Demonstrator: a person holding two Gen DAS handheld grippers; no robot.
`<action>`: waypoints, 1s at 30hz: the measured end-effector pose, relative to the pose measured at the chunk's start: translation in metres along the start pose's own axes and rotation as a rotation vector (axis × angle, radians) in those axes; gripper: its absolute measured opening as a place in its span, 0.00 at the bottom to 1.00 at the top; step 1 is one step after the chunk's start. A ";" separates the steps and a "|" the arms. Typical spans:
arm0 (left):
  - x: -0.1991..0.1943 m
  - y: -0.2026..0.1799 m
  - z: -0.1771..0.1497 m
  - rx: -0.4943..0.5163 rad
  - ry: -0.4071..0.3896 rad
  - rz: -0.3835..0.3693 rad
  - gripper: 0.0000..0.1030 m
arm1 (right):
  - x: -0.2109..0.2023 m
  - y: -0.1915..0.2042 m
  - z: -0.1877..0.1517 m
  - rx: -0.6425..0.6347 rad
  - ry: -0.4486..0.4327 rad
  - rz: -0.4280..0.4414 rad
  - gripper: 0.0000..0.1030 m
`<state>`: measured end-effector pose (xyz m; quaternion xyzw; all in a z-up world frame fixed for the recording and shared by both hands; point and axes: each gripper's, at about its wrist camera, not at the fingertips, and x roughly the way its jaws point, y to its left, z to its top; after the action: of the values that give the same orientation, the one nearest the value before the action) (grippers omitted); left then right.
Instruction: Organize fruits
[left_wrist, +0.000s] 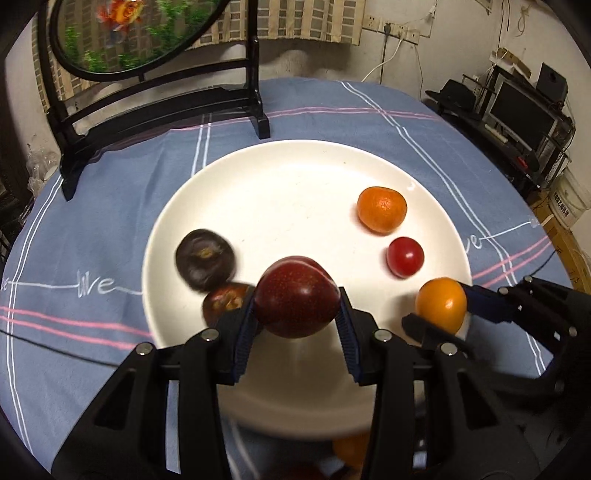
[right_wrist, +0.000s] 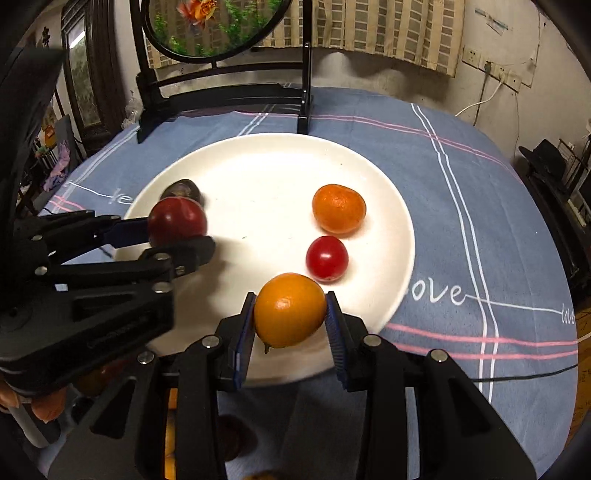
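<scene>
On the left of the white plate (left_wrist: 295, 166), the left-wrist view shows two dark fruits: a near-black one (left_wrist: 205, 258) and, just below it, a brownish one (left_wrist: 223, 302) partly hidden behind a finger. The right-wrist view shows only one dark fruit (right_wrist: 181, 190), peeking out behind the red plum (right_wrist: 177, 219).

The left tool (left_wrist: 297, 314) pinches that red plum (left_wrist: 297, 295) between its blue pads, above the plate's near part. Further right, a mandarin (left_wrist: 382, 208) and a small red tomato (left_wrist: 404, 256) lie on the plate, near each other. At the right, the right tool (right_wrist: 290, 317) pinches a smooth orange fruit (right_wrist: 290, 310) over the plate's near rim; only its own camera shows the small stem end underneath. The plate sits on a table with a blue striped cloth (right_wrist: 480, 221), and a round painted screen in a black stand (left_wrist: 155, 99) stands behind it.
</scene>
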<state>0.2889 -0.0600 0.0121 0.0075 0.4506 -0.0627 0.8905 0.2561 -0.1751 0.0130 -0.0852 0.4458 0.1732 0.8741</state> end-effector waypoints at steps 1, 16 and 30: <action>0.004 -0.002 0.002 0.002 0.004 0.005 0.41 | 0.003 0.000 0.000 -0.001 0.005 -0.002 0.37; -0.066 0.004 -0.013 -0.038 -0.159 0.049 0.88 | -0.040 -0.001 -0.014 -0.019 -0.091 -0.033 0.60; -0.130 0.020 -0.106 -0.074 -0.131 0.066 0.90 | -0.102 -0.013 -0.092 0.139 -0.104 0.010 0.60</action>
<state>0.1298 -0.0195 0.0525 -0.0146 0.3929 -0.0170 0.9193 0.1369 -0.2384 0.0408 -0.0130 0.4109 0.1502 0.8991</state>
